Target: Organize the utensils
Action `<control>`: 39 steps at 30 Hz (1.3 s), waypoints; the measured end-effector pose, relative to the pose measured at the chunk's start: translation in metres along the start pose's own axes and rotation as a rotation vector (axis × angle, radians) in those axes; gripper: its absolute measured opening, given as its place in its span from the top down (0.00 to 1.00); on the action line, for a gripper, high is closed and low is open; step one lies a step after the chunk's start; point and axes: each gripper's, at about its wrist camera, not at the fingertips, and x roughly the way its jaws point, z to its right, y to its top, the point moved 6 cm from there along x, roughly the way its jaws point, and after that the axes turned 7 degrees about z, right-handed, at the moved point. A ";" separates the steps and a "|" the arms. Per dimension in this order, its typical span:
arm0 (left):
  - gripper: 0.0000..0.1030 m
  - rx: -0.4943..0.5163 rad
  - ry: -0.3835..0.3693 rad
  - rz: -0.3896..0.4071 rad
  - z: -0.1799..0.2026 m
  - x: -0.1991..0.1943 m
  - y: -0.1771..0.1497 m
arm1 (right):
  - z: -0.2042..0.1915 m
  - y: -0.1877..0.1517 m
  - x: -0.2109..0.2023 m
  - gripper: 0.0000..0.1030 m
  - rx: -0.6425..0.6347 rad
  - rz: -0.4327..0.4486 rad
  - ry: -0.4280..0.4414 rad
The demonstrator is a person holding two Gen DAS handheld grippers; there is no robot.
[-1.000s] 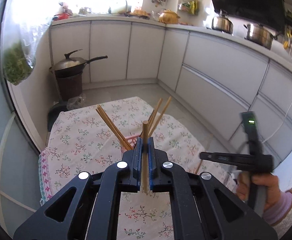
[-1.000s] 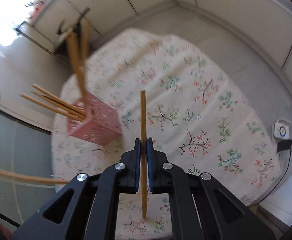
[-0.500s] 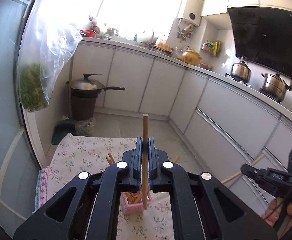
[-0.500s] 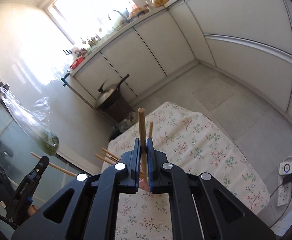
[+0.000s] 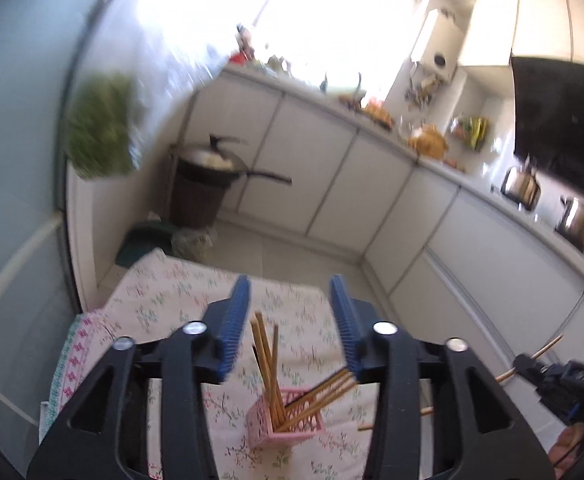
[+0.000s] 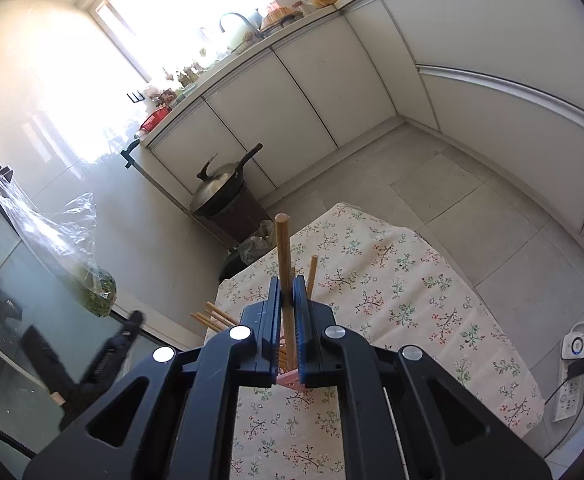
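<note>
A pink perforated holder (image 5: 283, 420) stands on the floral tablecloth (image 5: 163, 300) with several wooden chopsticks (image 5: 265, 360) leaning in it. My left gripper (image 5: 289, 320) is open and empty above the holder. My right gripper (image 6: 287, 312) is shut on one upright chopstick (image 6: 283, 248), directly over the holder (image 6: 287, 380), which its jaws mostly hide. In the left wrist view the right gripper (image 5: 540, 372) shows at the right edge with its chopstick (image 5: 548, 346). The left gripper (image 6: 103, 360) shows blurred at the left of the right wrist view.
A loose chopstick (image 5: 396, 420) lies on the cloth right of the holder. A lidded wok on a brown bin (image 6: 227, 196) stands beyond the table. White cabinets (image 6: 292, 96) line the walls. A bag of greens (image 6: 97, 292) hangs at left. A power strip (image 6: 572, 372) lies on the floor at right.
My left gripper has opened and its chopstick now stands in the holder. The left view swung and blurred. My right gripper still holds its chopstick, a little lower over the holder.
</note>
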 end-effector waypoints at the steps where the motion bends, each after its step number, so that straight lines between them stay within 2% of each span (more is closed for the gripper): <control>1: 0.41 -0.012 0.005 0.031 -0.003 -0.007 0.007 | -0.005 0.001 0.002 0.94 -0.009 -0.005 0.000; 3: 0.36 -0.022 0.020 0.081 -0.006 -0.020 0.017 | -0.015 0.002 0.008 0.94 -0.031 -0.010 -0.005; 5: 0.35 -0.017 0.018 0.102 -0.007 -0.026 0.022 | -0.022 0.003 0.014 0.94 -0.051 -0.015 -0.014; 13: 0.33 0.031 0.020 0.066 -0.002 -0.018 0.020 | -0.044 -0.009 0.070 0.93 -0.119 -0.060 -0.068; 16: 0.32 0.043 0.021 0.050 -0.001 -0.013 0.016 | -0.042 -0.016 0.097 0.90 -0.127 -0.086 -0.076; 18: 0.30 0.047 0.012 0.046 0.002 -0.013 0.015 | -0.041 -0.020 0.104 0.87 -0.104 -0.099 -0.051; 24: 0.27 0.131 0.012 0.044 0.026 -0.015 0.004 | -0.053 -0.014 0.064 0.85 -0.171 0.005 -0.029; 26: 0.24 0.168 0.015 0.051 0.038 -0.017 -0.002 | -0.053 -0.014 0.045 0.71 -0.189 0.053 -0.029; 27: 0.22 0.186 0.021 0.062 0.042 -0.020 -0.004 | -0.051 -0.014 0.037 0.66 -0.196 0.073 -0.034; 30: 0.06 0.239 0.053 0.113 0.053 -0.032 -0.009 | -0.043 -0.016 0.013 0.66 -0.227 0.132 -0.074; 31: 0.07 0.261 0.066 0.136 0.057 -0.036 -0.010 | -0.039 -0.017 0.005 0.65 -0.238 0.156 -0.096; 33: 0.07 0.302 0.094 0.172 0.064 -0.044 -0.014 | -0.030 -0.019 -0.009 0.57 -0.246 0.197 -0.132; 35: 0.07 0.345 0.141 0.193 0.070 -0.048 -0.018 | -0.018 -0.020 -0.024 0.41 -0.238 0.240 -0.159; 39: 0.07 0.399 0.168 0.167 0.079 -0.044 -0.037 | -0.002 -0.025 -0.037 0.34 -0.255 0.267 -0.204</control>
